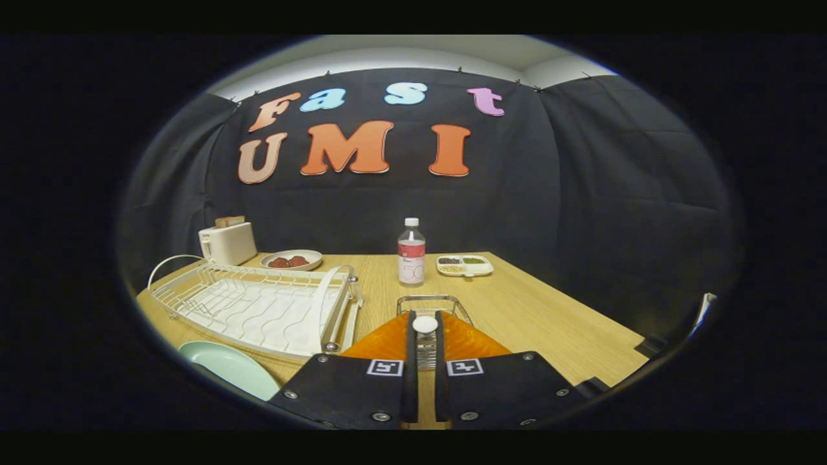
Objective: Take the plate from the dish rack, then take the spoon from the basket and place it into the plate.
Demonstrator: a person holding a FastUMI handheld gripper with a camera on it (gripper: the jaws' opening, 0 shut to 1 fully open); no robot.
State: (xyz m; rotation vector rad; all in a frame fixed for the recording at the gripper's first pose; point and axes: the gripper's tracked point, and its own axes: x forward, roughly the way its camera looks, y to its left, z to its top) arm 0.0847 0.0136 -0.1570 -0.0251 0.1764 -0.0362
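Gripper (425, 352) fingers sit narrow, both pressing the white-tipped spoon (425, 332) I hold just above the wire basket (431, 302). From that basket, the pale green plate (229, 368) lies near-left on the table (549, 316), beside the white dish rack (258, 307).

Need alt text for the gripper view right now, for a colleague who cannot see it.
The gripper is shut on a white spoon, held just above the wire basket on a wooden table. Beside it, a pale green plate lies in front of the empty white dish rack.
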